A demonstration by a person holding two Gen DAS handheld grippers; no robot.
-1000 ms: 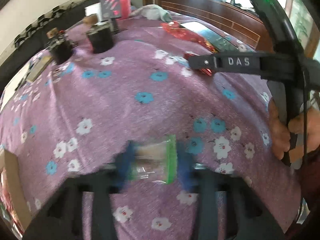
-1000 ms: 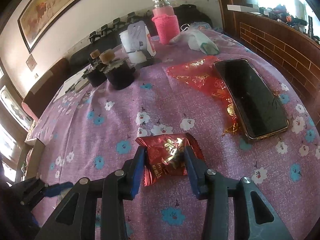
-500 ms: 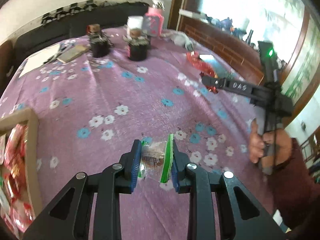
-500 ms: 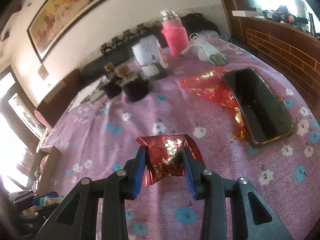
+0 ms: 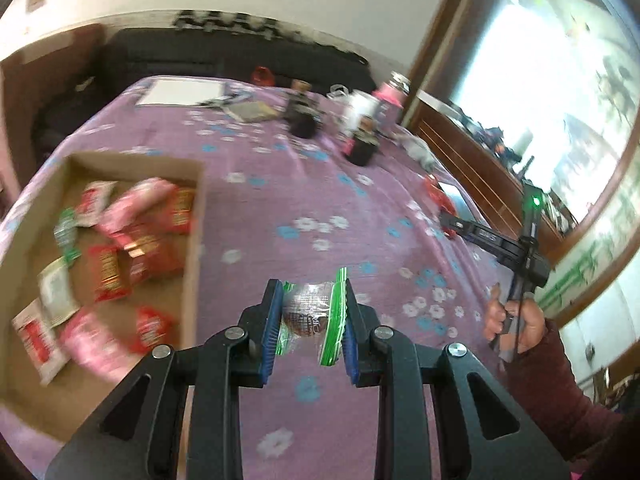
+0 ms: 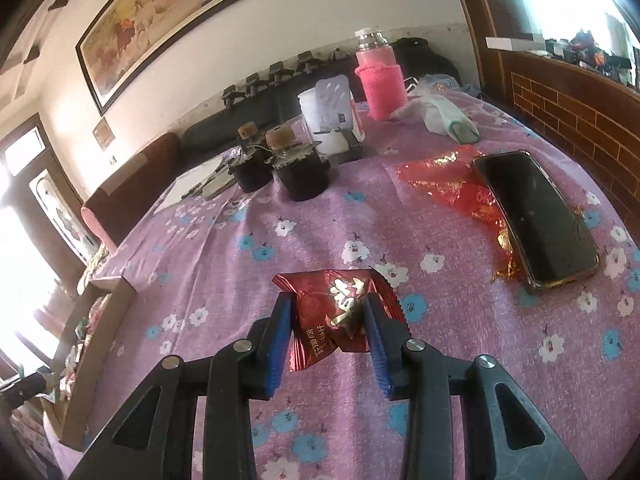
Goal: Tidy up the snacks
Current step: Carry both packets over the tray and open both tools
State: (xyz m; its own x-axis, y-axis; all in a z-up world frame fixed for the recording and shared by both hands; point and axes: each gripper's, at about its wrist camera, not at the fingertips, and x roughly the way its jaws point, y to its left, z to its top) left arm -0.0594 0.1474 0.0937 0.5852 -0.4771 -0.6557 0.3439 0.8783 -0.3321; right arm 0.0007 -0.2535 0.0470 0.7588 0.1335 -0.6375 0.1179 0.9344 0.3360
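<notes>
A: What do we count across our two views?

B: Two snacks in our grip, one per tong. Our left gripper (image 5: 308, 322) is clamped on a clear plastic snack packet with green sealed ends (image 5: 314, 320), blue pads pressing both of its sides. Our right gripper (image 6: 328, 326) is clamped on a dark red foil snack packet with gold characters (image 6: 340, 312).

A: And on the table?

B: One open brown cardboard box (image 5: 194, 240) sitting on the purple floral tablecloth (image 5: 320, 192), to the left of the clear packet, which hangs in the air just beside the box's right wall. Inside lie roughly a dozen small packets (image 5: 112, 248) — mostly red, some pink, a few white and green; blur stops us counting exactly. Further back we see two dark round pots with cork stoppers (image 6: 302, 172), one pink-sleeved bottle (image 6: 380, 80), one black phone (image 6: 532, 216) resting on a crumpled sheet of red foil (image 6: 448, 184), and one white cloth (image 6: 444, 118).

A: Which way do the packets run?

B: The clear one's long axis goes across the jaws, left to right, one green end at each pad. The red one stands tilted, its top edge spreading wide above the fingertips — it is held above the cloth, near the phone but apart from it.
</notes>
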